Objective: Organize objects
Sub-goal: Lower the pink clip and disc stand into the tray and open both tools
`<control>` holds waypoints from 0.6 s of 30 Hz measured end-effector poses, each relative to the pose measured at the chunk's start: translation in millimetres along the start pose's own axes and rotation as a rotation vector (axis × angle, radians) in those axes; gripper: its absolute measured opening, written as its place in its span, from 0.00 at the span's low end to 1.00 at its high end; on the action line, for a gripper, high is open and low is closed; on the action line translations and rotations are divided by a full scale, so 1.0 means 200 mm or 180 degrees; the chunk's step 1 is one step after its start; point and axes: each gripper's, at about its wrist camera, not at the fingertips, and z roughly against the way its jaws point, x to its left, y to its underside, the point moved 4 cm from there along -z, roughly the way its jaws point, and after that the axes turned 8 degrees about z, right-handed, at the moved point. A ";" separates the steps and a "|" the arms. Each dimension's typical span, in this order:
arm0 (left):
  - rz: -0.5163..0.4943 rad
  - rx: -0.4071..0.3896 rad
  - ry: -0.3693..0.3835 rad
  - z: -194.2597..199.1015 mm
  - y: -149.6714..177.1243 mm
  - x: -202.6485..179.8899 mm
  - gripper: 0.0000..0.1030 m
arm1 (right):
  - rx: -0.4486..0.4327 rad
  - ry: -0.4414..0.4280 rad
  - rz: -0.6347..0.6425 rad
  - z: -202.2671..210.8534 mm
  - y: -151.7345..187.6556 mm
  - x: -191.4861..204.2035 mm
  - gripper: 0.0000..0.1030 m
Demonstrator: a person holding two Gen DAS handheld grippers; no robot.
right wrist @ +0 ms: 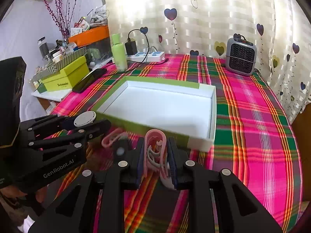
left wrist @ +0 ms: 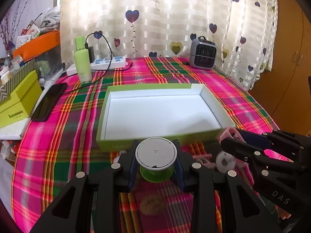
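Just short of the empty white tray (left wrist: 211,104), the left gripper (left wrist: 156,162) pinches a green spool (left wrist: 156,156) and the right gripper (right wrist: 155,155) pinches a pink clip (right wrist: 154,145). Both loads hang near the tray's front wall and could clip it.

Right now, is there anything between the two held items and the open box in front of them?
Nothing visible. The left gripper holds a green spool, the right gripper a pink clip; the green box lies just ahead, its white interior bare.
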 end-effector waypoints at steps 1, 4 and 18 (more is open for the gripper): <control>0.0019 0.0003 0.0000 -0.01 -0.02 0.01 0.30 | -0.0011 -0.0004 -0.0003 -0.01 -0.02 -0.01 0.23; 0.0021 -0.0004 -0.0013 -0.05 -0.07 0.02 0.30 | -0.0022 -0.0012 0.0001 -0.04 -0.07 -0.02 0.23; 0.0071 0.0044 -0.0022 -0.28 -0.27 0.06 0.30 | 0.0074 -0.0039 -0.0090 -0.29 -0.27 -0.14 0.23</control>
